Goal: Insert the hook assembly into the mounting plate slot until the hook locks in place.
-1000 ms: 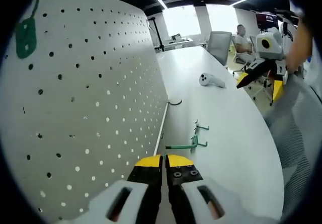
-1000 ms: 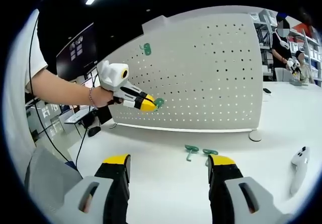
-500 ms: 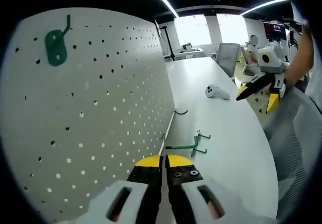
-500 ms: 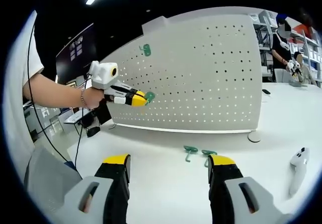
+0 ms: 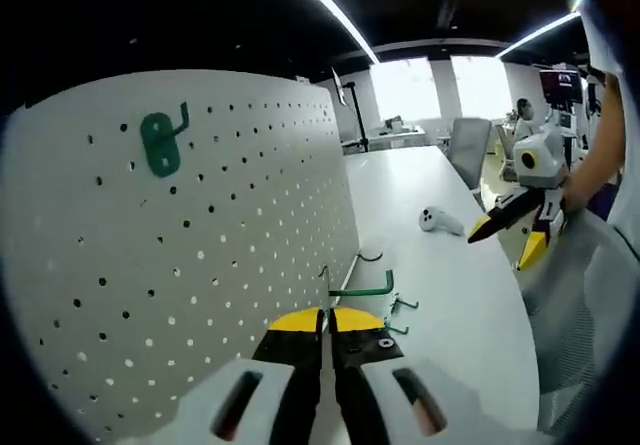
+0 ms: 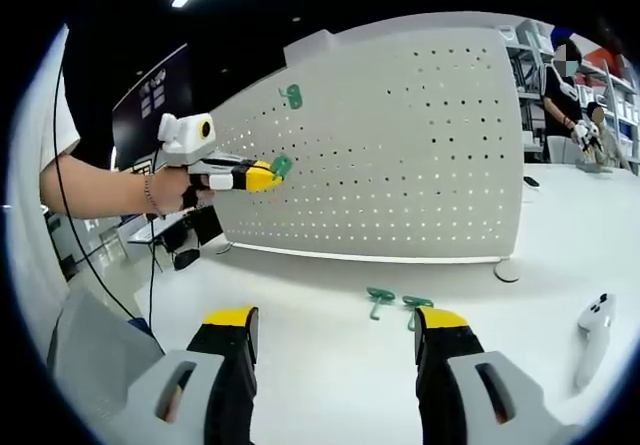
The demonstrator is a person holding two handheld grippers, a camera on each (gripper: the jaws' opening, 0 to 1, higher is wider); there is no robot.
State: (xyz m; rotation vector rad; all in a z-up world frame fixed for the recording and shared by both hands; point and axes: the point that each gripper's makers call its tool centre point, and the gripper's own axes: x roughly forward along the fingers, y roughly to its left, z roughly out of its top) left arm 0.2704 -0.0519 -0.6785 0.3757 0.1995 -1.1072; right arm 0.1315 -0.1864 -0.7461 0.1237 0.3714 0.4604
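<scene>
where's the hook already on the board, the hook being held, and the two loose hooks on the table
mounted hook point(image 5: 160, 145), left gripper view, on its flat green plate
held hook point(image 5: 362, 290), left gripper view, on its green shaft
loose hooks point(image 6: 380, 296), right gripper view, on the left one's head

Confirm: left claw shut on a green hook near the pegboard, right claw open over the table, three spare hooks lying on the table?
Not quite: two spare hooks lie on the table, not three, per the right gripper view. The rest holds: the left claw is shut on a green hook near the pegboard, and the right claw is open over the table.
</scene>
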